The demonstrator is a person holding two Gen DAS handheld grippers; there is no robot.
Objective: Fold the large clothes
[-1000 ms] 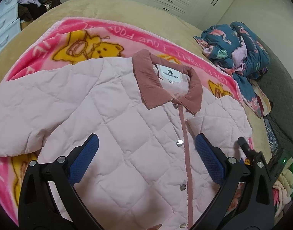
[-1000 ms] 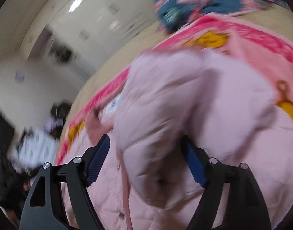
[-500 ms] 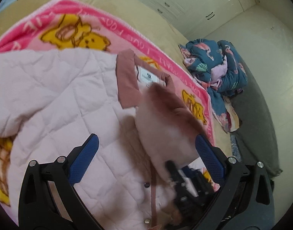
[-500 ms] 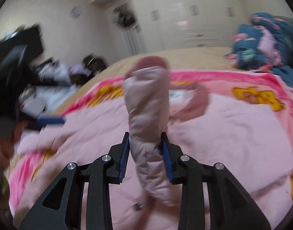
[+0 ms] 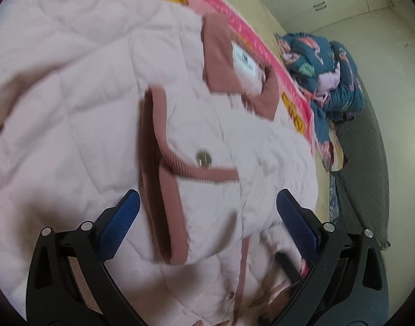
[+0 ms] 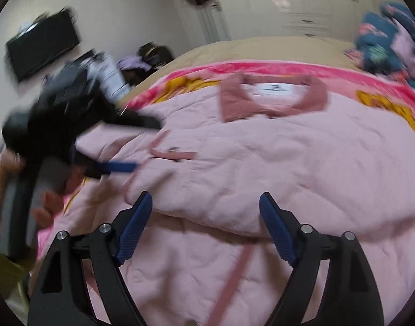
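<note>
— Where's the jacket (image 5: 79, 114)?

— Spread over the pink blanket (image 6: 261, 66) on the bed (image 6: 261, 46), collar (image 6: 234, 103) at the far side. One sleeve (image 5: 212, 179) lies folded across the chest, its dusty-rose cuff (image 5: 164, 179) pointing left, a snap (image 5: 203, 158) showing on the cuff tab.

— And your left hand-held gripper (image 5: 207, 217)?

— Its jaws stand wide, hovering over the cuff — nothing between the blue pads (image 5: 120, 222).

— The right one?

— Your right hand-held gripper (image 6: 206, 231) is wide too, empty, above the folded sleeve's near edge. From its camera you see the left one (image 6: 117, 167) at the left, blurred, with your hand (image 6: 47, 206) under it.

— Anything else nearby?

— A heap of dark floral bedding (image 5: 324, 68) at the far right.
</note>
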